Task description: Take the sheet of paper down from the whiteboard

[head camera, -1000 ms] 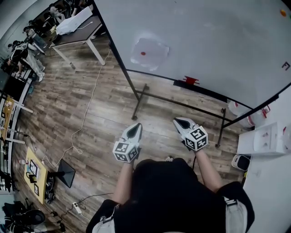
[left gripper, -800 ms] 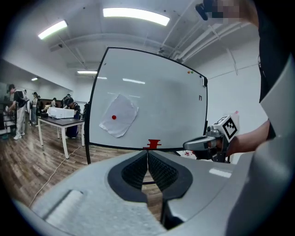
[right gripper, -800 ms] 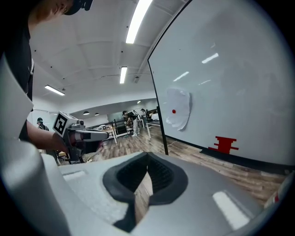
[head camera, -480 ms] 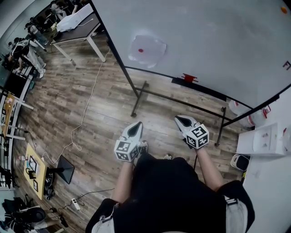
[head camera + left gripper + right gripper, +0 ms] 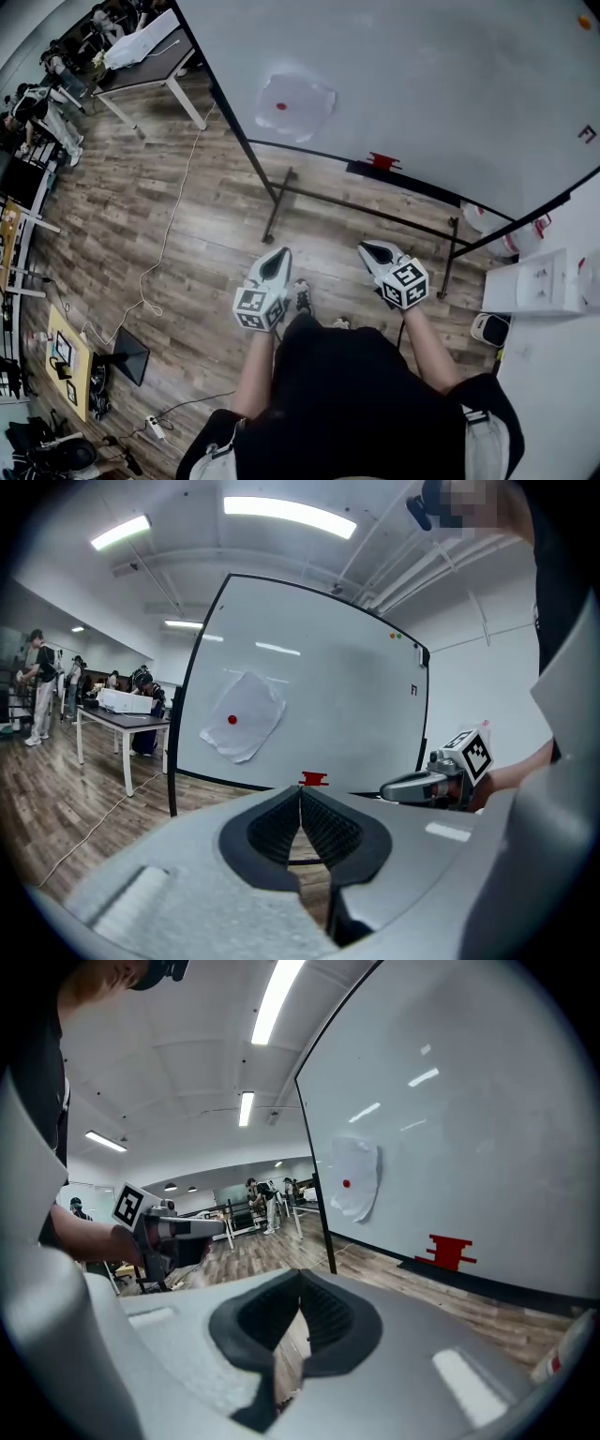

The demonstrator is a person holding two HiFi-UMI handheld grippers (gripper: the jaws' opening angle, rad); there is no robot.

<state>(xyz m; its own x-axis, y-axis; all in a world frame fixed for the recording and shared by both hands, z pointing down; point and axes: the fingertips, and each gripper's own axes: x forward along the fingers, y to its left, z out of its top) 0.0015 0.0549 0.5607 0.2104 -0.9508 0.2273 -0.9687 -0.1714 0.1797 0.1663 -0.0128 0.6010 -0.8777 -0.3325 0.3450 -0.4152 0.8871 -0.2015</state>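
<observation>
The whiteboard [image 5: 328, 696] has a smooth, glossy face that mirrors the ceiling lights; its stand [image 5: 246, 145] looks like black-painted metal tubing; the sheet of paper [image 5: 242, 716] is matt white and creased; the floor [image 5: 141, 216] is wood-grain planking with a dull sheen; the left gripper [image 5: 300, 793] and right gripper [image 5: 300, 1275] have matt grey plastic shells; their pads [image 5: 277, 825] are black, finely ribbed and rubbery-looking.

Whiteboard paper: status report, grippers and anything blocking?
Left gripper and right gripper shut, empty, short of the board. Crumpled white paper sheet up on the whiteboard under a round red magnet. Nothing between but wood floor.
</observation>
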